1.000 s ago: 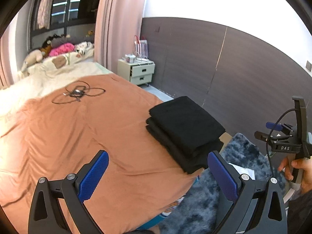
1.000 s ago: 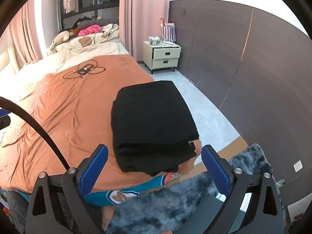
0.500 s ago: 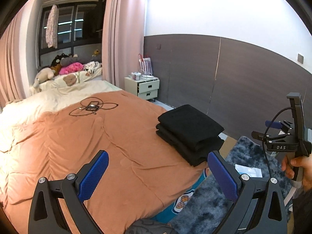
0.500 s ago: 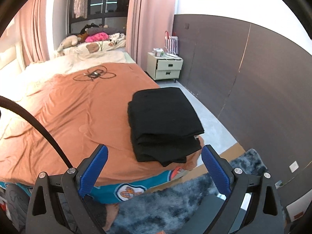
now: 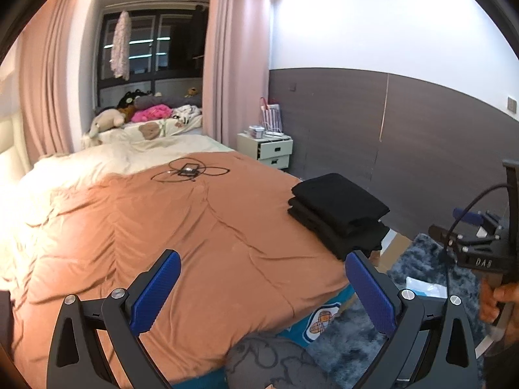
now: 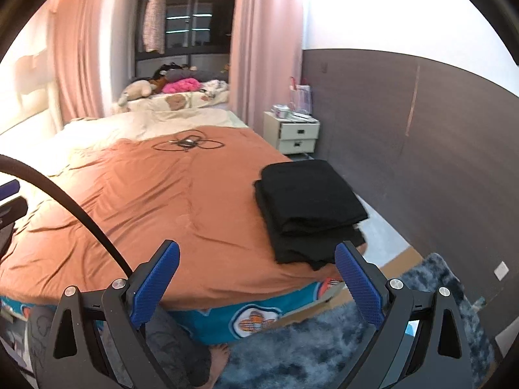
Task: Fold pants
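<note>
The black pants lie folded in a neat stack at the right front corner of the orange bedspread. My left gripper hovers open in front of the bed, with nothing between its blue pads. My right gripper is open too, pulled back past the bed's front edge, the stack up and to the right of it. In the left wrist view the right gripper's body shows at the far right, held by a hand.
A coiled black cable with a small device lies mid-bed. A white nightstand stands by the grey panelled wall. A shaggy blue-grey rug covers the floor at the bed's foot. Stuffed toys and pink curtains are at the far end.
Both grippers have drawn back and tilted upward from the bed; the folded pants now look smaller and farther away. Both stayed open and empty.
</note>
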Demonstrator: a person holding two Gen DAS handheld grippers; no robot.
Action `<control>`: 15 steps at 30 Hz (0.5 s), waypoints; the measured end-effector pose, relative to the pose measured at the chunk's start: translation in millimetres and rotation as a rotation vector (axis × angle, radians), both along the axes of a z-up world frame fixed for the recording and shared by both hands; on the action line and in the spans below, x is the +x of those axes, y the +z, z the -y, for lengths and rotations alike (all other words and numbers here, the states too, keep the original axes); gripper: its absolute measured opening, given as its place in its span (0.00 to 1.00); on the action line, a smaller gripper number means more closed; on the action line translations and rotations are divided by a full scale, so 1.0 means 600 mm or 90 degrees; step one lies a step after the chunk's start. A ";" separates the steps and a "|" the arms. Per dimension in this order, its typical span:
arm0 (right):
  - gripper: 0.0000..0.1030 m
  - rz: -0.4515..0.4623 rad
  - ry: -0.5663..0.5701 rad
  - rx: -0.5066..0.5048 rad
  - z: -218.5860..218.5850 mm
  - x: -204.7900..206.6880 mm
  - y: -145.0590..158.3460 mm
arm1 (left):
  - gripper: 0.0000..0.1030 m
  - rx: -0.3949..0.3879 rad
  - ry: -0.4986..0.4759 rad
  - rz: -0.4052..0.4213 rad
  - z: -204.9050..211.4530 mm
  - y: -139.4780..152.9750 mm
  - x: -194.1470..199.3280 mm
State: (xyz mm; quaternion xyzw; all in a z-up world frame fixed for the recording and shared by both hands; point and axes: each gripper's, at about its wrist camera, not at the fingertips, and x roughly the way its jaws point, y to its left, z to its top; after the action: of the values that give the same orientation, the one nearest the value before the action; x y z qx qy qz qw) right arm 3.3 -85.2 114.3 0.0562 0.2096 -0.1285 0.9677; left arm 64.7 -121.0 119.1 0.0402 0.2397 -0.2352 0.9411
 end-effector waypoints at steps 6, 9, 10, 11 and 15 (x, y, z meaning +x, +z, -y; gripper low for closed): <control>0.94 0.015 0.026 0.020 -0.009 -0.010 -0.043 | 1.00 0.010 0.026 0.009 -0.041 -0.026 -0.041; 0.94 0.018 0.037 0.030 -0.016 -0.015 -0.058 | 1.00 -0.001 0.033 0.000 -0.061 -0.041 -0.056; 0.94 0.020 0.041 0.032 -0.018 -0.017 -0.063 | 1.00 -0.002 0.040 0.000 -0.070 -0.045 -0.060; 0.94 0.022 0.040 0.033 -0.020 -0.020 -0.068 | 1.00 -0.001 0.052 0.001 -0.079 -0.051 -0.067; 0.94 0.028 0.047 0.040 -0.029 -0.028 -0.078 | 1.00 -0.010 0.071 0.002 -0.105 -0.065 -0.091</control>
State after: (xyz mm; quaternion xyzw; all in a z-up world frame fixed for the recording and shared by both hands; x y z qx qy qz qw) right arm -13.2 -67.9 67.3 0.0818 0.1941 -0.0845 0.9739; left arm 10.1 -58.2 79.9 0.0195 0.2382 -0.1847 0.9533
